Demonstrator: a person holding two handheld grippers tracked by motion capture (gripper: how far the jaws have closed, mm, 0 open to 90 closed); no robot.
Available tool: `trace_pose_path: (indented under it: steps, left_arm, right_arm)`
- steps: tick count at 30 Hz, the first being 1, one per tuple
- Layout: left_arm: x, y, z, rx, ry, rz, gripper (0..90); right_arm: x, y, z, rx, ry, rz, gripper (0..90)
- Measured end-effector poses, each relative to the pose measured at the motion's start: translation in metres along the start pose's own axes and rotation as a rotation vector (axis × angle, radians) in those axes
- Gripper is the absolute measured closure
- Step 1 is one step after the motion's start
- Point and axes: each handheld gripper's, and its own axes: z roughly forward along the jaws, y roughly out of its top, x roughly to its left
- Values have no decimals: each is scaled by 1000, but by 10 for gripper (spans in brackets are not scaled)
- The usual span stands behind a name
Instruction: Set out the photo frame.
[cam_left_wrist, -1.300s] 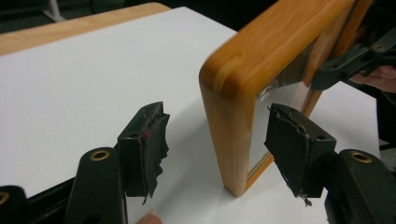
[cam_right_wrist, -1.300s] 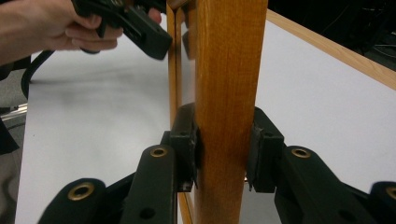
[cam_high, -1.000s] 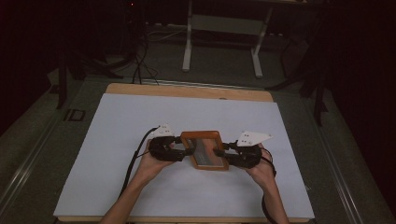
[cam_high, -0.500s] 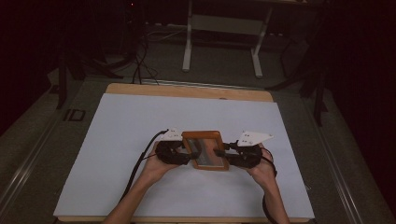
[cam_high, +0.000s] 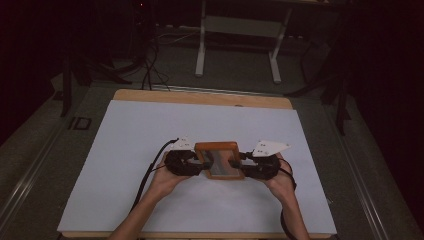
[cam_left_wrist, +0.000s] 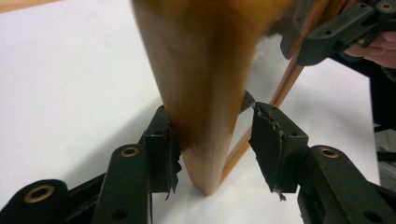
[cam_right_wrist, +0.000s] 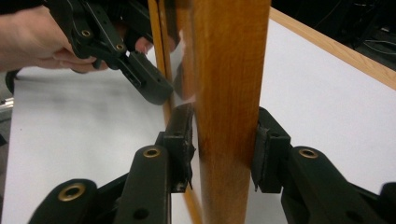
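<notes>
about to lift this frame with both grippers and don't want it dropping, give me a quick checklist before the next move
1. Right hand-held gripper shut on wooden frame side: ok, both pads touch.
2. Left hand-held gripper shut on frame: not ok, one pad touches, the other stands apart.
3. Grippers on opposite sides of the frame: ok.
4. Frame's glass panel intact: cannot tell.
5. White table cover around the frame bare: ok.

A white sheet (cam_high: 150, 145) is spread over a wooden table (cam_high: 200, 97), whose bare edge is seen at the far side. Beyond it, a grey floor (cam_high: 240, 80) is crossed by black cables (cam_high: 147, 65). A pale metal stand (cam_high: 237, 45) is placed there, and the surrounding room is left dark.
</notes>
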Motion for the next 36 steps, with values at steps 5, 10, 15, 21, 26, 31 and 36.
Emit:
trace_pose_path:
  steps: [5, 10, 15, 21, 26, 31, 36]
  left_arm:
    - [2, 1, -9, 6, 7, -22, 531]
    - [4, 4, -21, -14, 5, -45, 533]
    - [4, 6, -31, -24, 18, -70, 535]
    - [8, 3, -39, -27, 33, -124, 536]
    - [17, -4, -39, 0, 34, -188, 534]
    - [23, -12, -36, 19, 36, -238, 533]
    - [23, -12, -37, 21, 48, -254, 549]
  right_arm:
    - [4, 3, 7, -6, -6, 18, 628]
    - [5, 6, 11, -37, 10, 58, 627]
    - [5, 9, 14, -71, 34, 102, 625]
    - [5, 9, 24, -86, 61, 165, 618]
    - [2, 4, 37, -80, 86, 244, 612]
    - [1, -1, 48, -55, 92, 285, 605]
    - [-3, -8, 55, -50, 122, 342, 594]
